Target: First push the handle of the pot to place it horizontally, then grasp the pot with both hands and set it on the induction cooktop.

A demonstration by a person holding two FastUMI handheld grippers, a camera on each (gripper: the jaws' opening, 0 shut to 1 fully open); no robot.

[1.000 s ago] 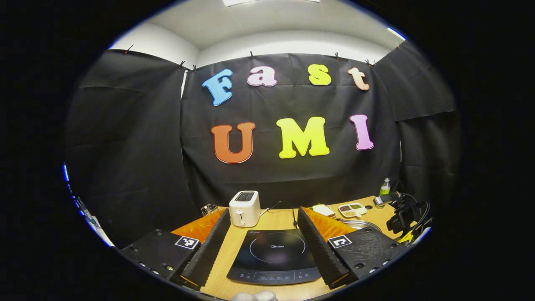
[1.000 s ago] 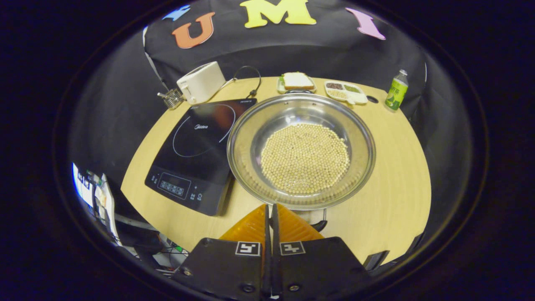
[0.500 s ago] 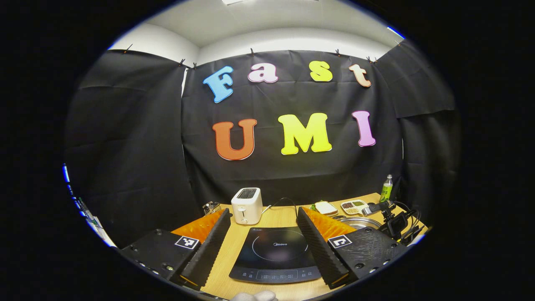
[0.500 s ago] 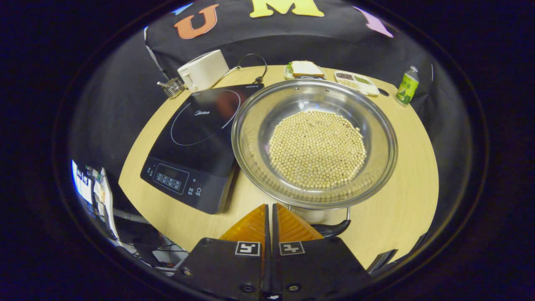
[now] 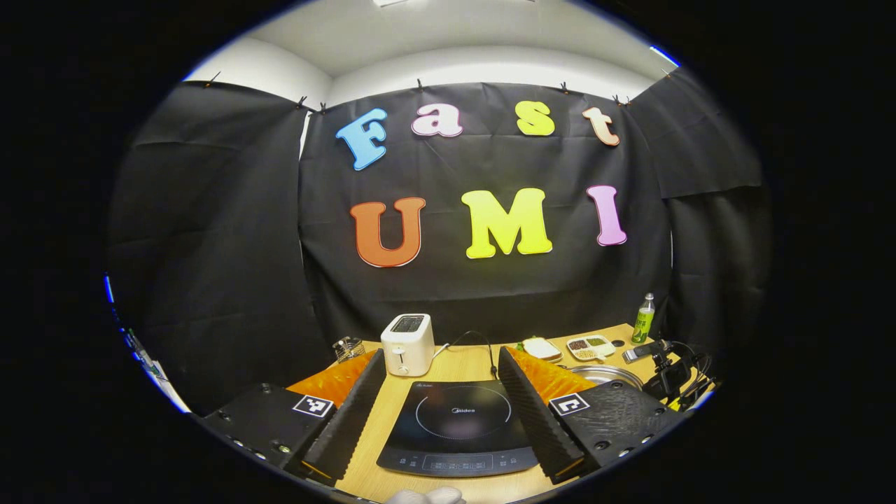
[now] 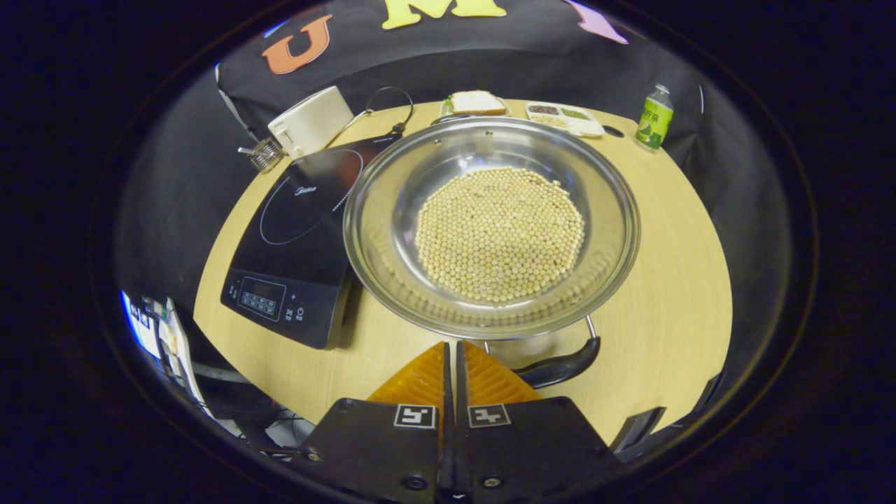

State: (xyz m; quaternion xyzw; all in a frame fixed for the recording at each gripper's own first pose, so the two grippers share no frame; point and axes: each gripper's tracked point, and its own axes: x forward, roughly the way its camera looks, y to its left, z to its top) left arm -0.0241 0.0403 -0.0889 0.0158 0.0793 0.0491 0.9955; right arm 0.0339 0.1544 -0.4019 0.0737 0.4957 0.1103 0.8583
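Right hand-held gripper point(image 6: 451, 350) has its two fingers pressed together with nothing between them, and it sits just beside the near handle point(image 6: 560, 367) of the wide, shallow stainless-steel pot point(image 6: 490, 224), to that handle's left. The dark curved handle on its wire loop lies low at the pot's near rim; whether the fingertips touch it I cannot tell. The pot, holding a round bed of pale beans point(image 6: 500, 234), stands on the light wooden table point(image 6: 672, 280) close against the right side of the flat black induction cooktop point(image 6: 294, 238), not on its ring.

Left hand-held gripper point(image 5: 441, 381) is spread wide and empty, held near the front edge of the table with the cooktop point(image 5: 458, 427) framed between its fingers; the pot's rim point(image 5: 607, 373) peeks out at its right.

By my reading the handle push is under way or nearly finished, while the two-handed grasp and the lift onto the cooktop are not yet done.

Along the table's far edge stand a white toaster point(image 6: 308, 126), a slice of bread on a small dish point(image 6: 476, 103), a divided tray of seeds point(image 6: 563, 115) and a green-labelled bottle point(image 6: 654, 108).
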